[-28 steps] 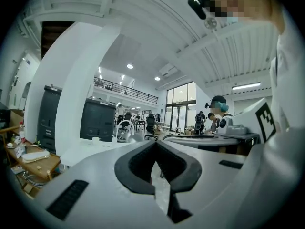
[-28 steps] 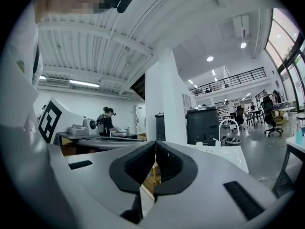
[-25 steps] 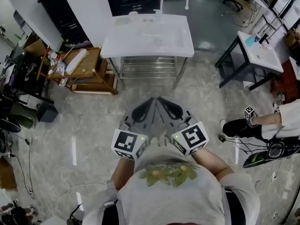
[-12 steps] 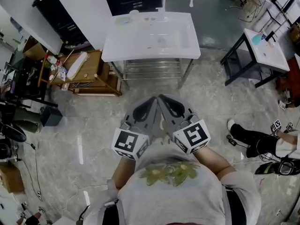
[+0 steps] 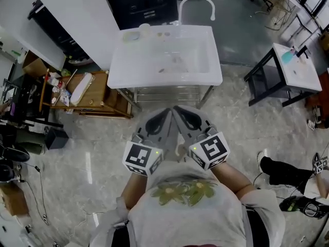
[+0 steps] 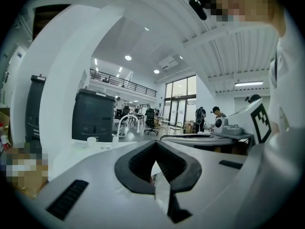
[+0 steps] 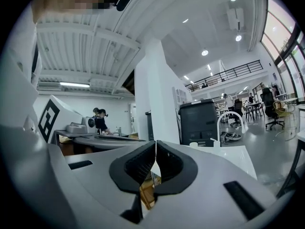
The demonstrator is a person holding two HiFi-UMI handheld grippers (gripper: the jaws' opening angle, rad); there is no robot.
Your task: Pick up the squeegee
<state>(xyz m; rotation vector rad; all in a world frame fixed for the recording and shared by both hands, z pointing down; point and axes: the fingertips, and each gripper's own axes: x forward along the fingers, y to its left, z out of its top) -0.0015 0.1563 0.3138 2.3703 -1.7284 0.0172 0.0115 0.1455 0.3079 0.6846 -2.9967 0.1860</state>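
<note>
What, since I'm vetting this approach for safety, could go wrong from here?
1. The left gripper and right gripper are both shut, with their tips close together; they could knock together.
2. No squeegee is identifiable. The small items on the sink table are too small to tell, so the wrong one might get grabbed.
3. The faucet arches over the sink table and could catch a reaching gripper.
</note>
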